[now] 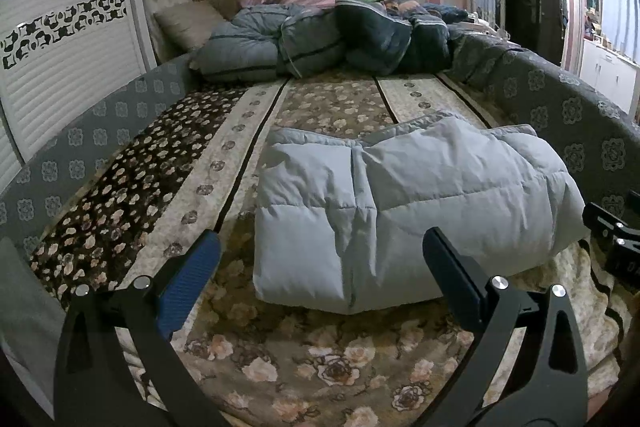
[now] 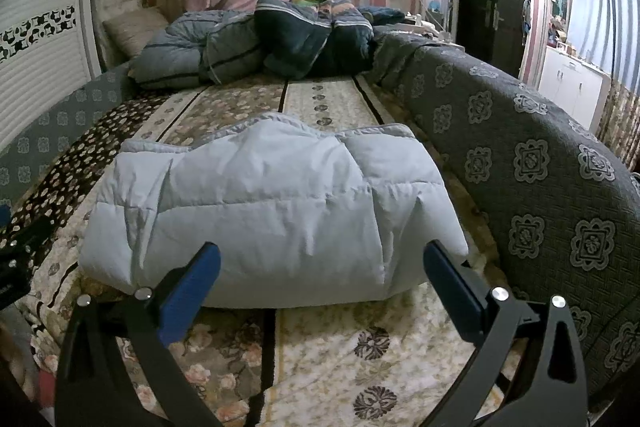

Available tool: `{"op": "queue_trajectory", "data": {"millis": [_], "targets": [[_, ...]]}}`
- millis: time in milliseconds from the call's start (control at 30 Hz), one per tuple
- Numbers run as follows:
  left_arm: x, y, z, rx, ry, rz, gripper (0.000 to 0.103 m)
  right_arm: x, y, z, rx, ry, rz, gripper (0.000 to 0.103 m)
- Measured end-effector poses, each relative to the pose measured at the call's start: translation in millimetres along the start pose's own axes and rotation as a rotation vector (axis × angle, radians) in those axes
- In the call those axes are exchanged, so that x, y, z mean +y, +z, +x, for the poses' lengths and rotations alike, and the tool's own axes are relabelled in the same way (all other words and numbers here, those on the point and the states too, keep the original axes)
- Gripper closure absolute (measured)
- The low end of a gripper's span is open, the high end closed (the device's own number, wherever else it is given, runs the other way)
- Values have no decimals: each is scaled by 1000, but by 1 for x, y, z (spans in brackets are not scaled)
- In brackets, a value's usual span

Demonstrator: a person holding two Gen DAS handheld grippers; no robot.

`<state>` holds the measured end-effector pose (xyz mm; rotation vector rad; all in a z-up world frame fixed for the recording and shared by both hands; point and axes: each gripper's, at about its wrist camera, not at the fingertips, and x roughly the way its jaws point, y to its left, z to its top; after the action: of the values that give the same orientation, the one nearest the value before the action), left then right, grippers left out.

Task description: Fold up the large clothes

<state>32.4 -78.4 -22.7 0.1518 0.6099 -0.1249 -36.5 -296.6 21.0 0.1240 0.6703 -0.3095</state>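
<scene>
A pale blue quilted down coat (image 1: 400,203) lies folded into a thick bundle on the floral bedspread (image 1: 320,367). My left gripper (image 1: 322,247) hovers just in front of the bundle's near left part, open, with nothing between its blue-padded fingers (image 1: 188,287). In the right wrist view the same coat (image 2: 272,219) fills the middle. My right gripper (image 2: 322,259) stands open in front of its near edge, apart from the cloth. The right gripper's black body (image 1: 612,231) shows at the left view's right edge, and the left gripper's body (image 2: 16,251) at the right view's left edge.
Rumpled dark blue and grey duvets (image 1: 320,35) are heaped at the far end of the bed, with a pillow (image 1: 188,23) beside them. A grey patterned padded side (image 2: 540,187) runs along the bed's right. A white slatted wardrobe (image 1: 60,67) stands on the left.
</scene>
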Motion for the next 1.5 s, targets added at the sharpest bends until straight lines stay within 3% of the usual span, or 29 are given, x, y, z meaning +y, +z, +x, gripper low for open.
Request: {"op": "queue_trajectory", "data": {"millis": [400,1500], "targets": [[-10,5,-1,11,22,42,3,-14,5,-3,-15,-14,29,2],[-10,3,1,41,12,40,3,-19,7,-2,-8,-13,37,2]]}}
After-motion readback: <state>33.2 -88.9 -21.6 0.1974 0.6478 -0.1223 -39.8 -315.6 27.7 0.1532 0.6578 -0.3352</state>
